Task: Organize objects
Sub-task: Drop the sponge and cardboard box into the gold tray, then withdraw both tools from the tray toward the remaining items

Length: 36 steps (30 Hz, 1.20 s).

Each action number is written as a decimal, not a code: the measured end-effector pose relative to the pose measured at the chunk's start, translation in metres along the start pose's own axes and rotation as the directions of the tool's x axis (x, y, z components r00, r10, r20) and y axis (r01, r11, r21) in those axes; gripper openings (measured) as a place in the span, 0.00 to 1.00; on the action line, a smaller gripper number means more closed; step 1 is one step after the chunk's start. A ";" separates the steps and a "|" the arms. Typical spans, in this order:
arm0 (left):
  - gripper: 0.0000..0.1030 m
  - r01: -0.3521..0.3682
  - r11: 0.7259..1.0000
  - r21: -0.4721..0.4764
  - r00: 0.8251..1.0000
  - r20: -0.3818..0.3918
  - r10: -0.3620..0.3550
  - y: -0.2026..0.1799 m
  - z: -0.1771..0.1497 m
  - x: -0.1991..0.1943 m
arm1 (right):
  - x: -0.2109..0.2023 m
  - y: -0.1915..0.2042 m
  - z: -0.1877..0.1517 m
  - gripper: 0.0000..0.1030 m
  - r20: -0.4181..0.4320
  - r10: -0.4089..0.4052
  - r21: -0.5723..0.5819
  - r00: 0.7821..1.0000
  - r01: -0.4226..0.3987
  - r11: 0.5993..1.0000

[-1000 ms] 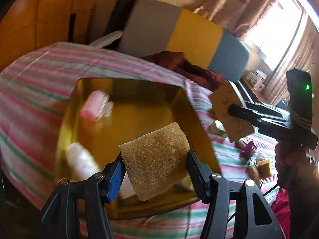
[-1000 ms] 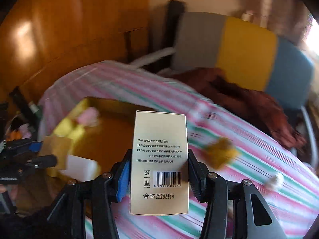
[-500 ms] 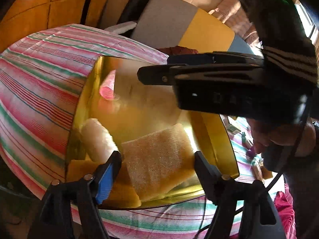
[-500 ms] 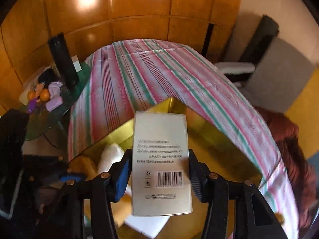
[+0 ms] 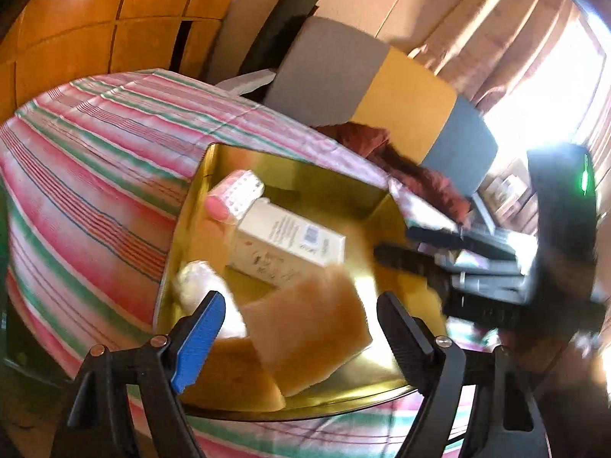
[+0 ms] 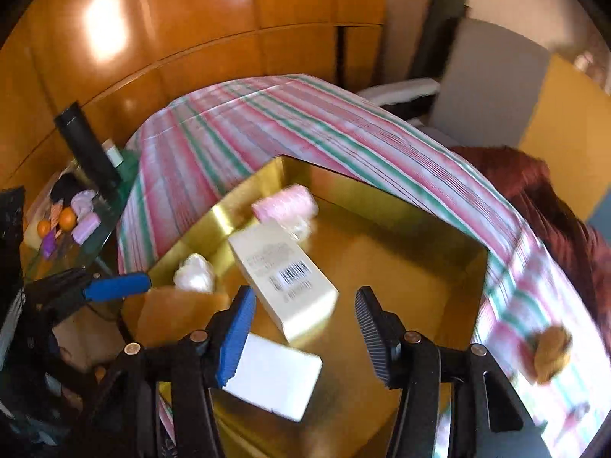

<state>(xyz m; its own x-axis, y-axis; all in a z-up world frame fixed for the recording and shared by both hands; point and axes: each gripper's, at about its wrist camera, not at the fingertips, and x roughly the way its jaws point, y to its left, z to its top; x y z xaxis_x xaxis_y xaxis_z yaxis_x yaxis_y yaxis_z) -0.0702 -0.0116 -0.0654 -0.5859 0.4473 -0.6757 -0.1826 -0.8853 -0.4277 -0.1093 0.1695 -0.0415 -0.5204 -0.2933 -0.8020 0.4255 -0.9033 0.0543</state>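
Observation:
A gold box (image 5: 198, 198) (image 6: 439, 286) sits on the striped tablecloth. Inside lie a cream carton with a barcode (image 5: 286, 242) (image 6: 286, 278), a pink roll (image 5: 233, 194) (image 6: 284, 204), a white bundle (image 5: 198, 282) (image 6: 194, 273), a white block (image 6: 275, 379) and a tan sponge (image 5: 309, 324) (image 6: 175, 315). My left gripper (image 5: 301, 328) is open, with the sponge lying loose between its fingers. My right gripper (image 6: 301, 324) is open just above the carton, which lies free in the box. It also shows in the left wrist view (image 5: 431, 252).
A side table with small objects (image 6: 65, 221) stands left of the bed. A grey, yellow and blue chair (image 5: 382, 87) and a red-brown cloth (image 5: 412, 168) (image 6: 553, 206) lie behind. A brown item (image 6: 552, 349) rests on the cloth at right.
My right gripper opened and released the carton into the gold box. My left gripper opened and the sponge dropped onto the box contents.

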 end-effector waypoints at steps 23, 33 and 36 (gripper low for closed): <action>0.80 -0.294 0.943 0.154 0.950 0.158 0.270 -0.032 -0.014 -0.047 | -0.046 0.010 -0.084 0.78 0.069 -0.039 0.145 0.997 0.028 0.989; 0.79 -0.255 0.935 0.245 0.964 0.145 0.225 -0.055 -0.021 -0.045 | -0.063 0.000 -0.098 0.79 0.104 -0.068 0.205 0.992 0.045 0.978; 0.79 -0.236 0.934 0.268 0.969 0.136 0.206 -0.063 -0.022 -0.044 | -0.068 -0.007 -0.103 0.79 0.110 -0.082 0.228 0.990 0.055 0.972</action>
<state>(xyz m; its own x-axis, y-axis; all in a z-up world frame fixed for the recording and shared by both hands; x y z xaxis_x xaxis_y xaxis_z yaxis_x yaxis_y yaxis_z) -0.0160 0.0269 -0.0219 -0.7130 0.2340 -0.6609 -0.2442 -0.9665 -0.0788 -0.0008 0.2276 -0.0486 -0.6322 -0.2508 -0.7331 0.2157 -0.9657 0.1444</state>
